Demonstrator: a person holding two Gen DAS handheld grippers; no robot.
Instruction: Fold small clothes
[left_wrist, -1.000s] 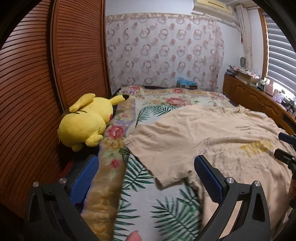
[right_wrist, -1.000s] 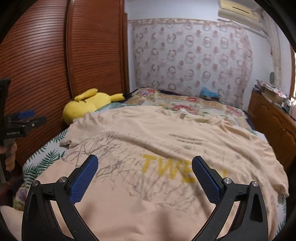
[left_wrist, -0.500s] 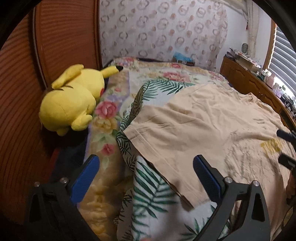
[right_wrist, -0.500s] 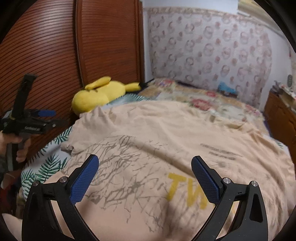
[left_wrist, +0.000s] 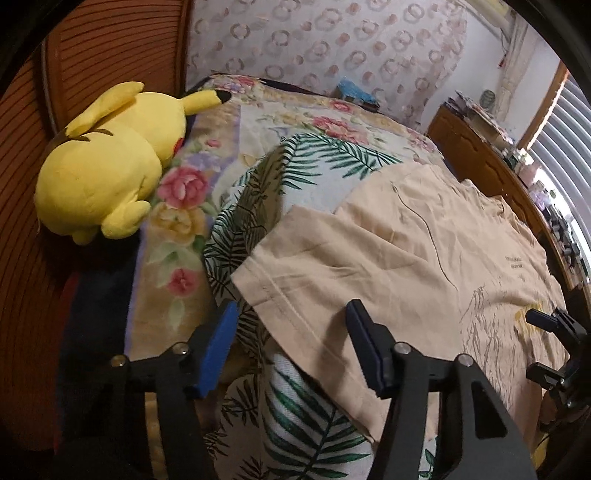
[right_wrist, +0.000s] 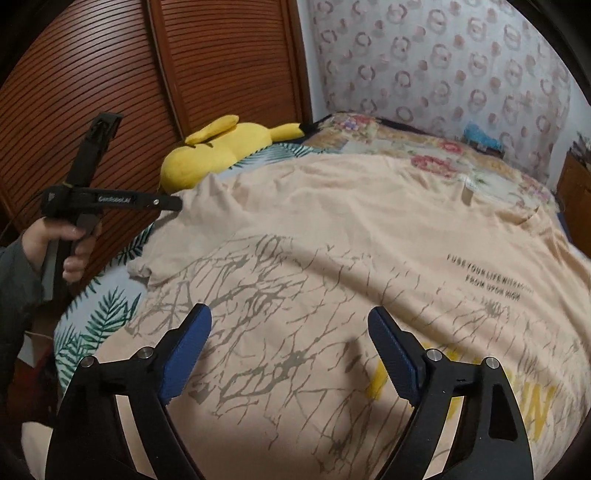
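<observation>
A beige T-shirt (right_wrist: 332, 240) with grey crackle print and yellow letters lies spread flat on the bed (left_wrist: 325, 147). Its sleeve hem sits between the left tongs (left_wrist: 291, 332), whose jaws are closing, not yet pinching. The right tongs (right_wrist: 290, 332), over the print, are wide and closing.

- A pale peach T-shirt (right_wrist: 332, 236) lies spread flat, front up, over most of the bed.
- Its chest carries a grey, branch-like crackle print (right_wrist: 266, 317), large yellow letters (right_wrist: 461, 384) partly out of view, and small lines of dark text (right_wrist: 487, 277).
- One short sleeve (left_wrist: 295, 258) reaches towards the bed's left edge, its hemmed cuff lying on the leaf-print sheet; a long dark thread or crease runs down the shoulder.
- The cloth is lightly wrinkled, with soft folds near the far collar end.
</observation>
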